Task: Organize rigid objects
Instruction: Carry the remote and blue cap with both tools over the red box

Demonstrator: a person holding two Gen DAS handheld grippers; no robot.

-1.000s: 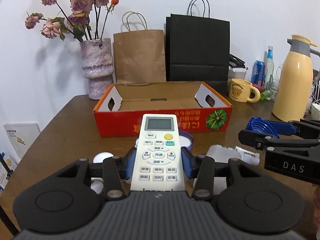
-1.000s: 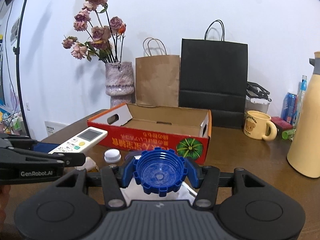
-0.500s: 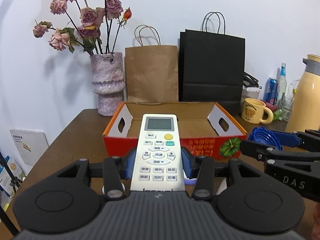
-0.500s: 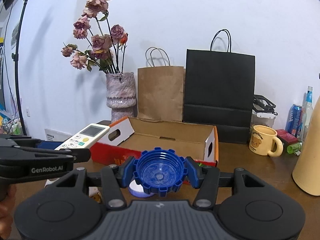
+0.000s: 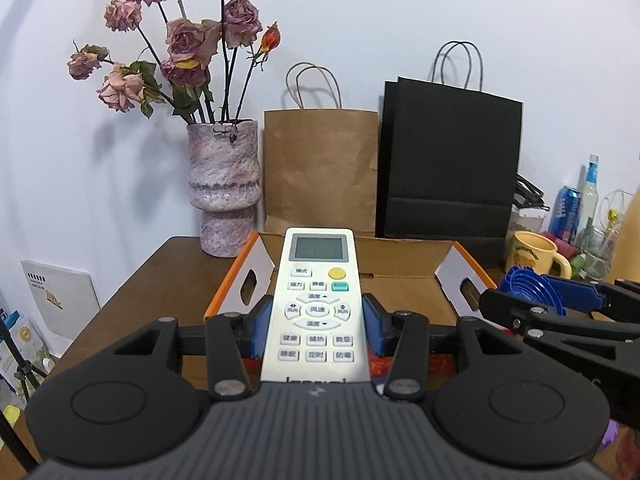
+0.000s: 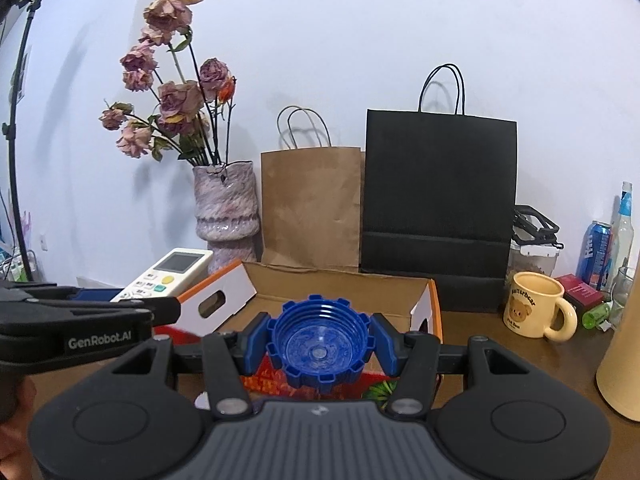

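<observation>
My left gripper [image 5: 316, 326] is shut on a white air-conditioner remote [image 5: 318, 304], its screen end pointing over the near wall of the orange cardboard box [image 5: 400, 280]. In the right wrist view that remote [image 6: 168, 274] and the left gripper [image 6: 120, 308] show at the left. My right gripper [image 6: 320, 340] is shut on a blue ribbed plastic lid [image 6: 320, 344], hollow side toward the camera, just above the box's [image 6: 340, 292] near edge. The box's brown floor looks bare where it shows. From the left wrist view the blue lid [image 5: 528, 290] hangs at the right beside the box.
Behind the box stand a purple vase of dried roses [image 5: 224, 188], a brown paper bag [image 5: 320, 172] and a black paper bag [image 5: 448, 164]. A yellow mug [image 6: 536, 310], cans, bottles and a cream thermos [image 6: 622, 360] crowd the table's right side. A light stand [image 6: 16, 120] rises at the left.
Both grippers have risen and advanced toward the box with their loads still held. The box's red front and the small things on the table have dropped mostly out of sight below the grippers.
</observation>
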